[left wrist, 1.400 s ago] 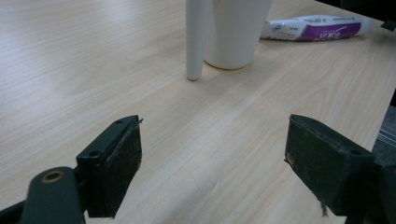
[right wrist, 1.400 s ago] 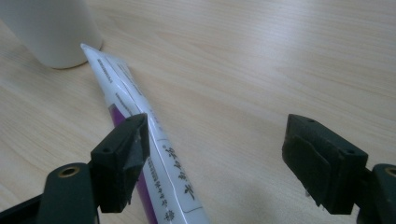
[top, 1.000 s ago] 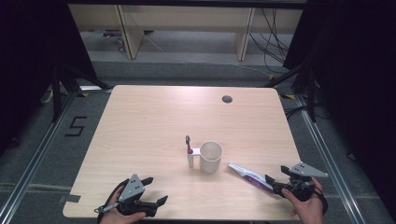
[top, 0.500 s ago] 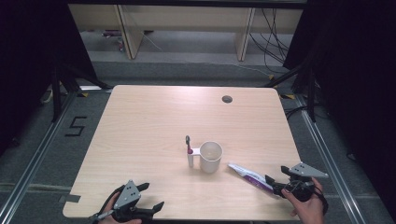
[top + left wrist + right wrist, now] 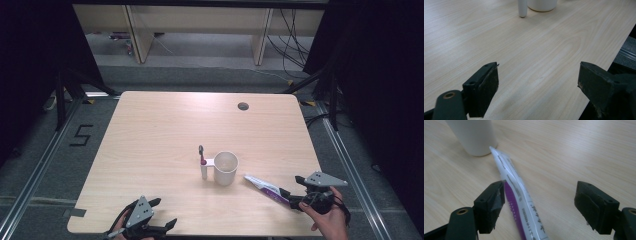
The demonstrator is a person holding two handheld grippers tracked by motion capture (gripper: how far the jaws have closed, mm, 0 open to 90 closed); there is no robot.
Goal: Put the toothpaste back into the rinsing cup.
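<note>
A white mug (image 5: 226,168) stands near the middle of the wooden table (image 5: 165,130). Just left of it a white-handled stick with a dark tip (image 5: 202,162) stands upright; its base (image 5: 522,8) and the mug's base (image 5: 542,5) lie far ahead of my left gripper. A white and purple tube (image 5: 265,187) lies right of the mug, one end pointing at it. My right gripper (image 5: 295,191) is open at the tube's near end. The tube (image 5: 516,195) lies between the jaws of the right gripper (image 5: 540,202), close to one jaw, beside the mug (image 5: 474,137). My left gripper (image 5: 164,212) (image 5: 537,82) is open over bare wood at the front edge.
A round cable hole (image 5: 243,106) sits in the table's far right part. The table's right edge (image 5: 624,37) drops off close to the left gripper. Shelving and cables stand on the floor beyond the far edge.
My left gripper has drawn back toward the front edge of the table and slightly left. The right gripper, tube and mug have stayed put.
</note>
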